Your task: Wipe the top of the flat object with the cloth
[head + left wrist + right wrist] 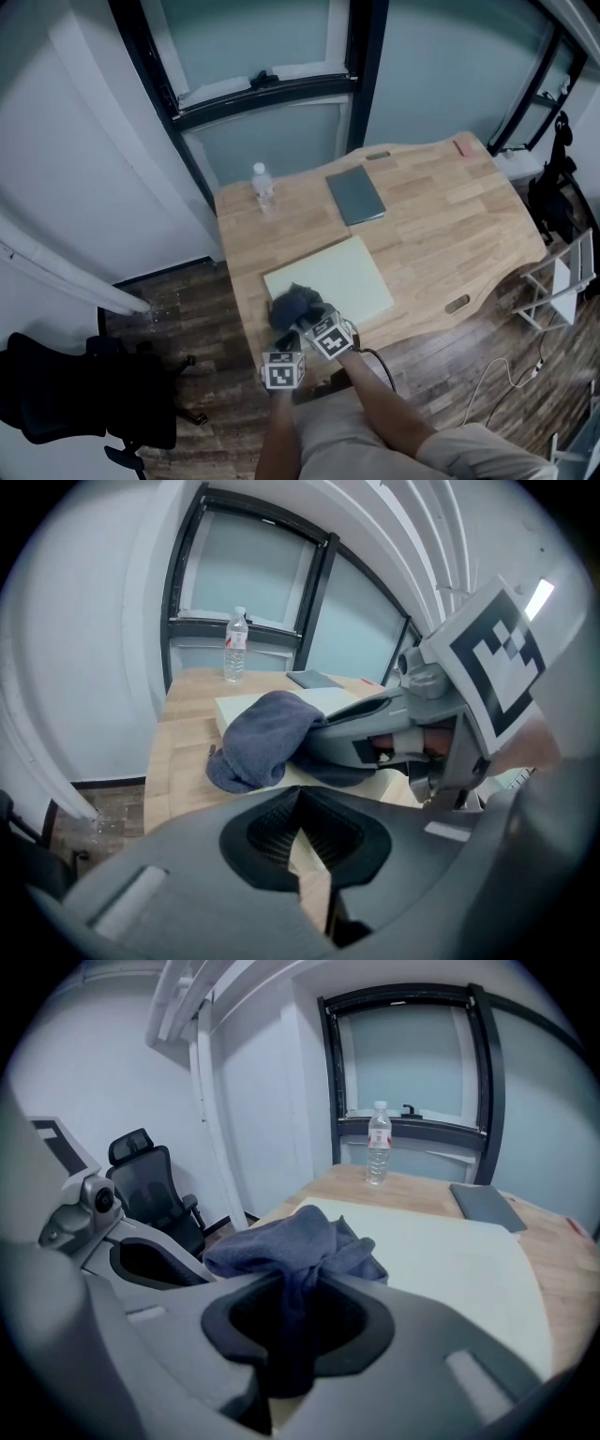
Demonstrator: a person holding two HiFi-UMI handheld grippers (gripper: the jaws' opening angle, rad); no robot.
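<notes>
Blue-grey cloth [300, 1237] is bunched up in the right gripper [298, 1283], whose jaws are pinched tight on a fold of it. It sits on the near-left corner of the pale board [342, 277]. Left gripper [300, 794] hangs just beside it by the near edge of the wooden table [441, 206], jaws together on nothing.

By my reading the wipe is right at its start. The cloth is in hand and on the surface, yes, but the whole sweep of board out to its far and right edges looks yet to be covered.

And the board itself is flat, matte and creamy green, lying at a slight angle, with no stain or crumb that I can make out. Bottle [263, 185] and grey pad [355, 195] stand well clear at the far side.
</notes>
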